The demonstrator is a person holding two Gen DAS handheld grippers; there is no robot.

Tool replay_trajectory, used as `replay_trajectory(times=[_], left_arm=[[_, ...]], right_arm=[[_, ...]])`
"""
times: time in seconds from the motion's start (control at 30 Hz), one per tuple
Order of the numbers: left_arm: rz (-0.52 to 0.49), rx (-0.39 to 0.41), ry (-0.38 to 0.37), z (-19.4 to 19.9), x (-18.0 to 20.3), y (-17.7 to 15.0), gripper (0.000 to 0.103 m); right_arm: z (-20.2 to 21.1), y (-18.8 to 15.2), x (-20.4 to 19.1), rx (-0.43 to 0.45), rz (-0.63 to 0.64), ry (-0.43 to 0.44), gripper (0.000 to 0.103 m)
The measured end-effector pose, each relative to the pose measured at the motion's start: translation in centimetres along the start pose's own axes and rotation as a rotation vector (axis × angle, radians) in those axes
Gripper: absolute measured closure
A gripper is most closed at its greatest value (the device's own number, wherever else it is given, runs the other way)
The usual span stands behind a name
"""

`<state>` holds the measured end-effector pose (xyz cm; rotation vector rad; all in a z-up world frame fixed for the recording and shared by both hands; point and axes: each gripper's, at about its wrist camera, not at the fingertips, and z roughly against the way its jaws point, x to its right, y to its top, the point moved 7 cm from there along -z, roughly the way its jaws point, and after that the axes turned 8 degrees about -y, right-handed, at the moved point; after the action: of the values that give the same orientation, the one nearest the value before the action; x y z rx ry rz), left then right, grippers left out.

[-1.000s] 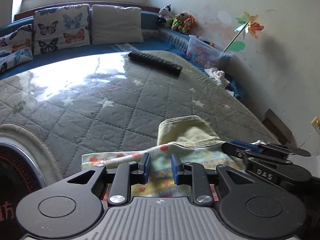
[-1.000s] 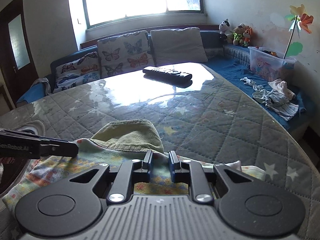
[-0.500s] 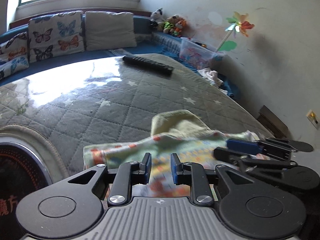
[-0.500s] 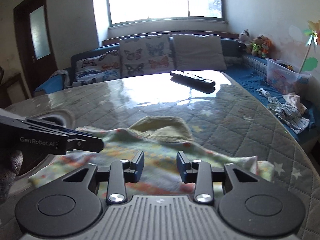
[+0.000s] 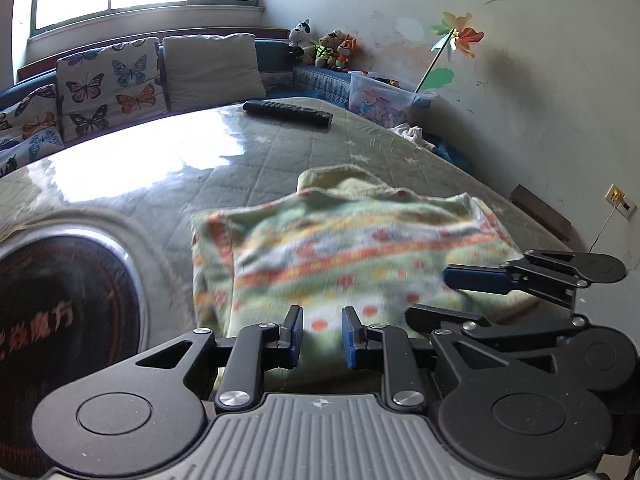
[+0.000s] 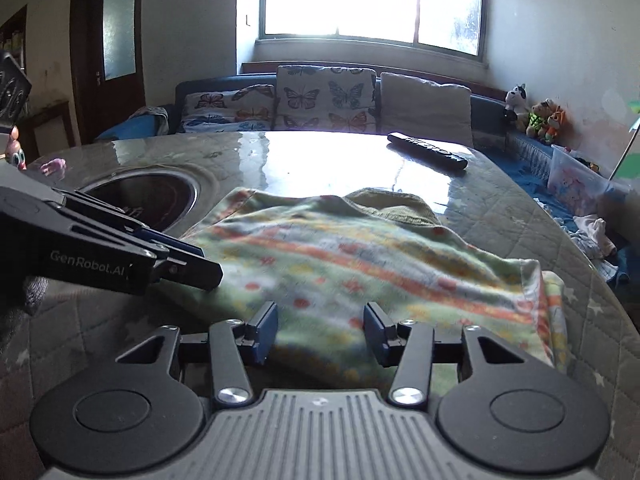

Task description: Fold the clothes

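A patterned garment with orange, yellow and green stripes lies folded on the quilted table, also blurred in the right wrist view as the patterned garment. Under its far edge pokes out a green corduroy piece, and that green piece shows from the right too. My left gripper sits at the near edge, jaws narrowly apart with cloth filling the gap. From the side, the left gripper meets the cloth's left edge. The jaws of my right gripper are opening; cloth lies beneath them, pads off it.
A black remote control lies at the far side of the table. A round dark inset is sunk into the table at the left. Behind stand a sofa with butterfly cushions, a plastic box and loose clothes.
The patterned garment has been carried over the green piece and now covers most of it. My right jaws went from shut to open. Both grippers shifted across the table.
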<state>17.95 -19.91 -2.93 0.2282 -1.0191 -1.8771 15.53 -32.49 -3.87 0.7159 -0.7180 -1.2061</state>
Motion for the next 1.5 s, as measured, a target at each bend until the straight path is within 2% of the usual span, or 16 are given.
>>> replay_trajectory(times=[0.07, 0.17, 0.2, 0.27, 0.33, 0.43, 0.73, 0.93, 1.0, 1.23, 1.5], left_arm=[[0.016, 0.004, -0.001, 0.4, -0.2, -0.5, 0.080], [0.036, 0.013, -0.004, 1.1, -0.4, -0.9, 0.078], [0.043, 0.016, -0.005, 1.3, -0.4, -1.0, 0.073], [0.053, 0.023, -0.003, 1.8, -0.6, -1.3, 0.065], [0.055, 0.028, 0.003, 2.3, -0.7, -1.6, 0.059], [0.059, 0.023, 0.011, 2.8, -0.7, -2.2, 0.049], [0.077, 0.039, 0.048, 4.4, -1.2, -3.5, 0.021], [0.070, 0.052, 0.067, 5.2, -1.0, -3.9, 0.003], [0.067, 0.061, 0.071, 5.4, -0.9, -3.8, 0.000], [0.079, 0.069, 0.093, 5.9, -1.1, -3.9, 0.000], [0.091, 0.068, 0.099, 6.4, -1.1, -4.3, 0.000]], right_arm=[[0.7, -0.7, -0.4, -0.002, -0.003, 0.003, 0.049], [1.4, -1.4, -0.5, -0.014, -0.016, 0.010, 0.049], [1.6, -1.5, -0.4, -0.009, -0.018, 0.008, 0.047], [2.0, -1.4, 0.3, 0.006, -0.044, -0.014, 0.035], [2.5, -1.3, 1.5, 0.022, -0.083, -0.049, 0.034], [2.3, -1.7, 3.4, 0.017, -0.131, -0.110, 0.026], [3.2, -3.8, 8.4, 0.000, -0.281, -0.233, 0.017], [3.3, -3.6, 9.0, 0.000, -0.315, -0.222, 0.016], [3.3, -3.6, 9.0, -0.003, -0.333, -0.213, 0.015], [4.1, -3.3, 8.2, 0.019, -0.325, -0.212, 0.000], [5.0, -2.9, 6.8, 0.039, -0.298, -0.201, 0.000]])
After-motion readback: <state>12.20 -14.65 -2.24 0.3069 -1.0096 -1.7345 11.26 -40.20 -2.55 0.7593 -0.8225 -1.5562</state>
